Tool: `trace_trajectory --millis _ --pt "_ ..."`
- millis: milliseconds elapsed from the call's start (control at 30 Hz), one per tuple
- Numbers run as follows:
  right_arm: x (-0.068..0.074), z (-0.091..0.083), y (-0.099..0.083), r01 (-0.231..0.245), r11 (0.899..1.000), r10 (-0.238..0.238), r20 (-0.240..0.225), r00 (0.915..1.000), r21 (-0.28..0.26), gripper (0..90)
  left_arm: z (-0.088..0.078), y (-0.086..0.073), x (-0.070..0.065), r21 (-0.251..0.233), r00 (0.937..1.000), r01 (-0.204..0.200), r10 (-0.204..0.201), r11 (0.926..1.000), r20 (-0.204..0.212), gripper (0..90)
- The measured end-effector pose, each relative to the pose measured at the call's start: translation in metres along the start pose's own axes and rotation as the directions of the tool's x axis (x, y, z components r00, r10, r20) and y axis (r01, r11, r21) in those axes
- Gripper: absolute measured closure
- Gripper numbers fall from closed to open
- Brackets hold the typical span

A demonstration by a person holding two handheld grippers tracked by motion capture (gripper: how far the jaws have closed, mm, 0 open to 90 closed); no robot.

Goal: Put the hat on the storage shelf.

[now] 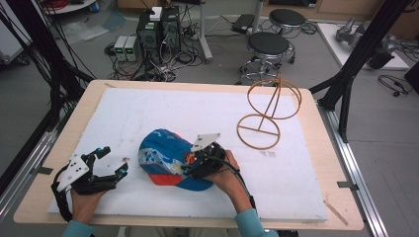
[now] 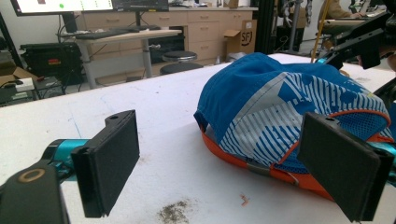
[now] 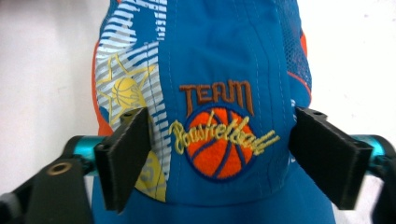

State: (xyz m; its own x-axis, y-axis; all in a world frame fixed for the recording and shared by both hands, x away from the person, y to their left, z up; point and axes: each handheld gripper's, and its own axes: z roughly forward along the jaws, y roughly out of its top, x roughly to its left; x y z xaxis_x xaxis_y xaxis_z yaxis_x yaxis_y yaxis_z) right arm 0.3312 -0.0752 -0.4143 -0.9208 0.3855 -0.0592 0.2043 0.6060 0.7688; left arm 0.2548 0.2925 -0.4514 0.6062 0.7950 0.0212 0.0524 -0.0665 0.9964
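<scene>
A blue cap [image 1: 159, 157] with orange trim and a white striped panel lies on the white sheet [image 1: 148, 113], brim toward the person. My right gripper [image 1: 191, 163] hovers over its front, open, jaws on either side of the embroidered basketball logo [image 3: 219, 140] without pressing the cloth. My left gripper [image 1: 112, 162] stands open on the sheet to the left of the cap [image 2: 285, 112], apart from it, nothing between its jaws. In the left gripper view the right gripper [image 2: 355, 42] shows behind the cap.
A wire stand [image 1: 269, 108] made of two golden rings rises at the back right of the sheet. The wooden table edge [image 1: 64, 148] frames the sheet. A dark smudge [image 2: 175, 211] marks the sheet near the left gripper. Stools and computer gear are on the floor beyond.
</scene>
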Motion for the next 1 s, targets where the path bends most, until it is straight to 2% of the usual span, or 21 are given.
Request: trace_trajectory --millis 33,100,133,233,267,333,400,433,500,533,733,833,933,1000 --pt "0.0001 0.0008 -0.0008 0.014 1.0 -0.014 0.005 0.9999 0.006 26.8 -0.0001 0.0 0.0 0.0 1.0 -0.001 0.001 1.0 0.0 13.3" --pt "0.0007 0.001 -0.001 0.009 1.0 -0.01 0.013 0.9999 0.015 29.5 -0.0001 -0.0001 0.0001 -0.002 1.0 0.0 0.0 1.0 0.003 13.3" --pt "0.0017 0.0012 -0.0004 0.014 0.999 -0.015 0.033 0.9994 0.031 37.1 -0.0002 -0.0001 0.0001 -0.001 1.0 -0.001 0.001 1.0 0.003 13.4" --pt "0.004 0.0001 0.0017 0.049 0.997 -0.053 0.079 0.9954 0.051 50.9 -0.0003 -0.0002 0.0 -0.004 1.0 -0.002 0.002 1.0 0.004 13.3" --pt "0.004 0.0001 0.0017 0.049 0.997 -0.053 0.079 0.9954 0.051 50.9 -0.0003 -0.0002 0.0 -0.004 1.0 -0.002 0.002 1.0 0.004 13.3" --pt "0.005 0.0001 0.003 0.083 0.995 -0.088 0.103 0.9907 0.057 58.2 -0.0003 -0.0002 -0.0001 -0.005 1.0 -0.003 0.003 1.0 0.004 13.3" --pt "0.0061 0.0 0.0032 0.086 0.995 -0.092 0.117 0.9889 0.058 65.8 -0.0004 -0.0001 0.0 -0.003 1.0 -0.002 0.002 1.0 0.005 13.3" --pt "0.0073 -0.0006 0.0029 0.089 0.994 -0.096 0.133 0.9864 0.056 77.3 -0.0003 -0.0002 0.0 -0.005 1.0 -0.002 0.002 1.0 0.004 13.3" --pt "0.008 -0.0007 0.0028 0.09 0.995 -0.096 0.133 0.9864 0.051 79.8 -0.0003 -0.0002 0.0 -0.005 1.0 -0.001 0.001 1.0 0.004 13.3" --pt "0.0089 -0.0005 0.0028 0.084 0.995 -0.09 0.129 0.9875 0.05 85.7 -0.0003 -0.0002 0.0 -0.004 1.0 -0.001 0.001 1.0 0.004 13.4" --pt "0.0091 -0.0003 0.0033 0.069 0.997 -0.074 0.122 0.9897 0.044 87.4 -0.0004 -0.0002 0.0003 -0.003 1.0 0.0 0.0 1.0 0.003 13.5" --pt "0.0077 -0.0019 0.0032 0.027 0.999 -0.029 0.109 0.9937 0.022 87.8 -0.0002 -0.0003 0.0002 -0.004 1.0 0.0 0.0 1.0 0.003 13.6" --pt "0.0079 -0.0026 0.0035 0.019 1.0 -0.02 0.103 0.9945 0.011 87.8 -0.0002 -0.0002 0.0002 -0.003 1.0 0.0 0.0 1.0 0.003 13.7" --pt "0.0083 -0.005 0.0049 -0.002 1.0 0.004 0.103 0.9946 -0.021 87.9 -0.0004 -0.0002 0.0003 -0.002 1.0 -0.001 0.001 1.0 0.002 13.8"
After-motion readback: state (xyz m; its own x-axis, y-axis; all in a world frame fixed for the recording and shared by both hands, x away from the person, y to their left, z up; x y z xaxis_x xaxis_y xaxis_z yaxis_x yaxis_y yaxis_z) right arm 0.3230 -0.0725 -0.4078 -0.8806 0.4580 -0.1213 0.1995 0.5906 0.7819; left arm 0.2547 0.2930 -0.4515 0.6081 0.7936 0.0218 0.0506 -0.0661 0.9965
